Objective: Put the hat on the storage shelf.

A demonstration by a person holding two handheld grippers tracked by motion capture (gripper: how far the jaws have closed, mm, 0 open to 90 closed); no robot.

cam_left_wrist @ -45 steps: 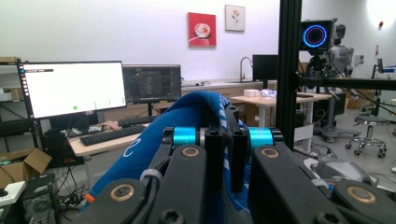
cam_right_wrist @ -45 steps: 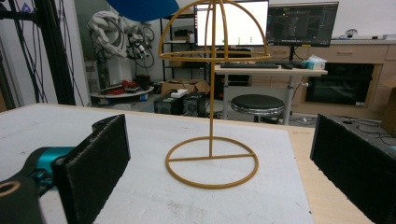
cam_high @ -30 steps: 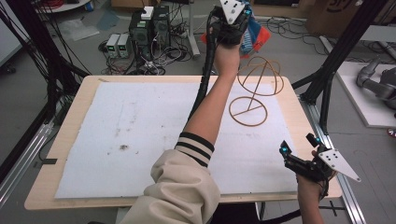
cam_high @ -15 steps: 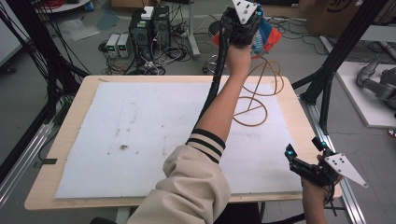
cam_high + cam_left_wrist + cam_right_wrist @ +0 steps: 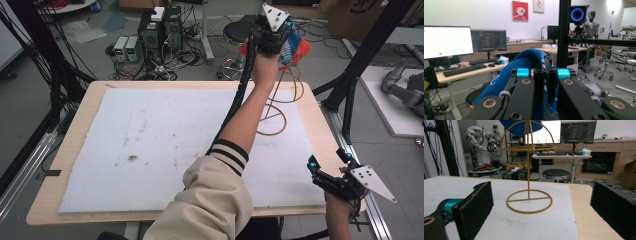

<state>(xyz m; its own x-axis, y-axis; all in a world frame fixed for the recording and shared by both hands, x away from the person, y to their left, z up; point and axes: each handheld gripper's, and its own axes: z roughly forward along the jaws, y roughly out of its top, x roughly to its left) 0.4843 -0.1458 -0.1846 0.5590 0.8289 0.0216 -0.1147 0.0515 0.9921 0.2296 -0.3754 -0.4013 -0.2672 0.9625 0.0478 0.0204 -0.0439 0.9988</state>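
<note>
A gold wire hat stand (image 5: 274, 119) rests on the far right of the white mat; its ring base (image 5: 529, 201) and dome top show in the right gripper view. My left gripper (image 5: 272, 31) is raised high above and behind the stand, shut on a blue and orange cap (image 5: 296, 48). In the left gripper view the blue cap fabric (image 5: 524, 60) is pinched between the jaws of the left gripper (image 5: 544, 72). The cap's blue edge (image 5: 520, 125) hangs over the stand's top. My right gripper (image 5: 327, 159) stands open near the table's front right corner, with the right gripper (image 5: 544, 212) facing the stand and holding nothing.
The white mat (image 5: 150, 145) covers most of the wooden table (image 5: 90, 100). Black frame posts (image 5: 352, 85) rise at the right edge and at the left. Computers and cables (image 5: 157, 35) and a stool (image 5: 235, 32) sit on the floor beyond the table.
The left gripper has carried the cap farther back and to the right above the stand. The right gripper has drifted slightly right and toward the front edge, still open.
</note>
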